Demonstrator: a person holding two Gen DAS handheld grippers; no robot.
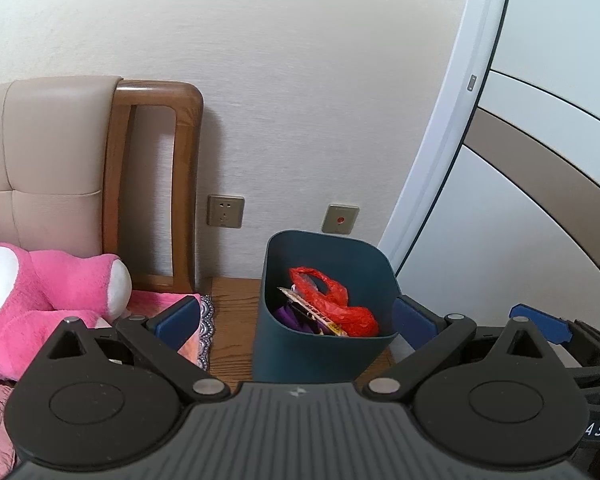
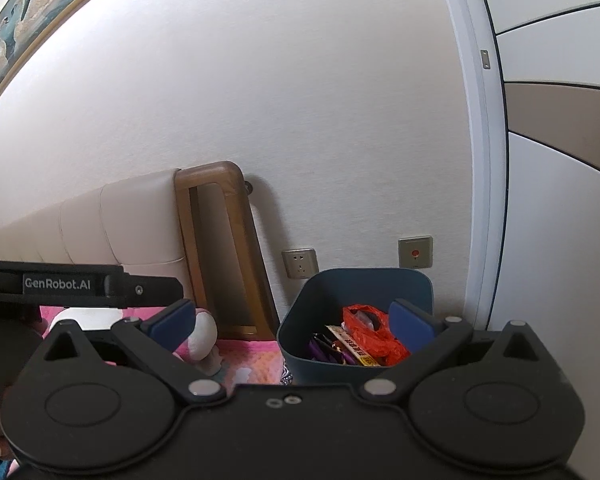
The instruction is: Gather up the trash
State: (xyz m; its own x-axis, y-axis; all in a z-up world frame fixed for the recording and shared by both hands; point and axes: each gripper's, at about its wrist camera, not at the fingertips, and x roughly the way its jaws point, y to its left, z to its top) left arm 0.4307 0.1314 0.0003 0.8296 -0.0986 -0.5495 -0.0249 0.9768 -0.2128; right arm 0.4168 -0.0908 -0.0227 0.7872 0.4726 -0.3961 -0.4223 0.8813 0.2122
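Wall and headboard [image 1: 52, 152] behind; pink plush toy [image 1: 40, 292] on the bed at left. Dark teal bin [image 1: 300, 360] stands on the wooden nightstand [image 1: 232, 320] by the wall. Inside it: red plastic bag [image 1: 340, 308], purple wrapper [image 1: 292, 318], yellow-edged packet [image 1: 320, 314]. Trash looks already gathered.

Left gripper [image 1: 296, 312] spread wide, holding nothing, bin framed between its blue pads. Right gripper [image 2: 292, 320] likewise spread and empty, just beside the left.

Judgement: if lifting the bin, set pads on opposite walls near the rim, squeeze evenly, keep it upright so the loose bag stays in.
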